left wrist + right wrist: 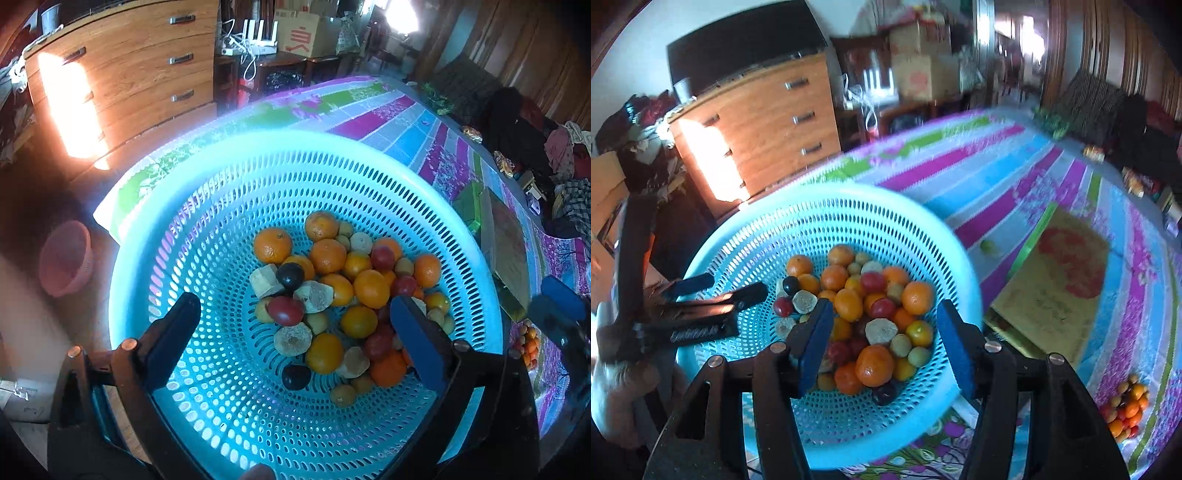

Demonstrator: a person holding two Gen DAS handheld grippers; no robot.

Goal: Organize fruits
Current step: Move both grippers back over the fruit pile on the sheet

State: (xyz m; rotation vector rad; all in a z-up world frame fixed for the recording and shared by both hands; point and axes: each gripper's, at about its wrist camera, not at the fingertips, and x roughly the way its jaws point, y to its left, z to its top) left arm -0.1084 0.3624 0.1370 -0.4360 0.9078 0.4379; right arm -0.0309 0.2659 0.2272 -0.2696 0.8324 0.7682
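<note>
Turquoise plastic, perforated all over, forms the big colander basket (236, 192) that holds most of the fruit: a mixed heap of oranges (272, 245), dark plums (290, 276), red plum-like fruits (285, 311) and pale brownish cut pieces (263, 282), piled toward the basket's 3 o'clock side in the left wrist view. The left gripper (295, 317) hovers above that heap with its jaws spread wide and nothing between them. The right gripper (882, 339) hangs over the same pile, jaws likewise released and empty. A second, smaller cluster of fruit (1125, 410) sits on the striped counter cloth (1015, 177) at about 4 o'clock in the right wrist view, well apart from the basket, and a yellow-green flat box (1056, 280) lies between the two. One small green fruit (989, 246) lies alone on the cloth just beside the basket rim. The likeliest trouble is a poor pick: the fruits are round, tightly packed and touching, so closing on one could nudge its neighbours, or squeeze a soft plum. With both grippers over the same heap, they could also knock together.
</note>
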